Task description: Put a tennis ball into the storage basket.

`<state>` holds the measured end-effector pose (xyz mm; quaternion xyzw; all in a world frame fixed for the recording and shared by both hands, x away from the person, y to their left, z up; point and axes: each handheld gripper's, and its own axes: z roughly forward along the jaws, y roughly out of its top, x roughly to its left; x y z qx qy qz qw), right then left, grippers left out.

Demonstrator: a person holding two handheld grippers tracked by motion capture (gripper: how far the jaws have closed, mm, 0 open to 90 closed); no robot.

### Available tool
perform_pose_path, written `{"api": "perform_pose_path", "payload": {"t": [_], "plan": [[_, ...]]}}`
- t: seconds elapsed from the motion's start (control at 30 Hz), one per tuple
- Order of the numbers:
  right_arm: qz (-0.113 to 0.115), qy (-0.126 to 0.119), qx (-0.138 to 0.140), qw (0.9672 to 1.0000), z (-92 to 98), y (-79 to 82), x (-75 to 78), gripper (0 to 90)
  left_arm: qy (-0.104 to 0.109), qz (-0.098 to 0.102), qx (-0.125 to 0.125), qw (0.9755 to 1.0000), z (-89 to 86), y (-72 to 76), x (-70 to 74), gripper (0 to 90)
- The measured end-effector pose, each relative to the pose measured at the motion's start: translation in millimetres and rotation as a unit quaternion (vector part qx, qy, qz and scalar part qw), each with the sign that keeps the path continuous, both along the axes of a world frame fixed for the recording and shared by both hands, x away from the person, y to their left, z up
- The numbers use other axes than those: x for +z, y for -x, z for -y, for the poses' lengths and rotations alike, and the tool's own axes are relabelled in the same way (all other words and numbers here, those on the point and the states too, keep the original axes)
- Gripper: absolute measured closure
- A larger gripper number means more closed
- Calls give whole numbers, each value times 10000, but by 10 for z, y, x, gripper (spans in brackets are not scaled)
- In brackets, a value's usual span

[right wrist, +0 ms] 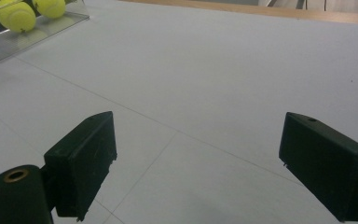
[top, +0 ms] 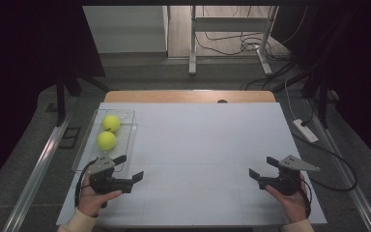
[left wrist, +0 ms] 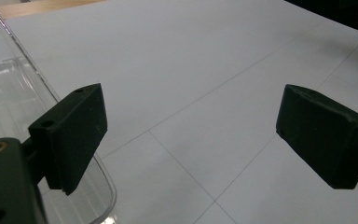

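Beside the clear tray [top: 124, 114], left tongs [top: 130, 167] agape, seemingly level.

Jaws wide apart over white table [right wrist: 223, 70] — two tennis balls [right wrist: 16, 16] in clear tray [right wrist: 32, 32] far off.

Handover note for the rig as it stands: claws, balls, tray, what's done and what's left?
Left claw: open, holding nothing, at the near end of the tray.
Right claw: open, holding nothing, over the bare white table at the near right.
Balls: two yellow ones, the far ball and the near ball, both lie in the clear tray at the table's left edge, close together.
Done: nothing gripped at this moment.
Left: likely the balls; the left claw is nearer them, so start with the near ball.
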<state>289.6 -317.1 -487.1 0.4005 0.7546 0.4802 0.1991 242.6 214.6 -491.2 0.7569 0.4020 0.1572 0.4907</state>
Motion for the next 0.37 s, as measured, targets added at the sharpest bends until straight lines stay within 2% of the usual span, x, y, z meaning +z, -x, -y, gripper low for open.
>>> {"api": "perform_pose_path", "payload": {"t": [0.37], "plan": [[-6, -2, 49, 10000, 1, 4, -21, 113, 3, -72, -9, 10000, 13, -23, -21, 101]]}}
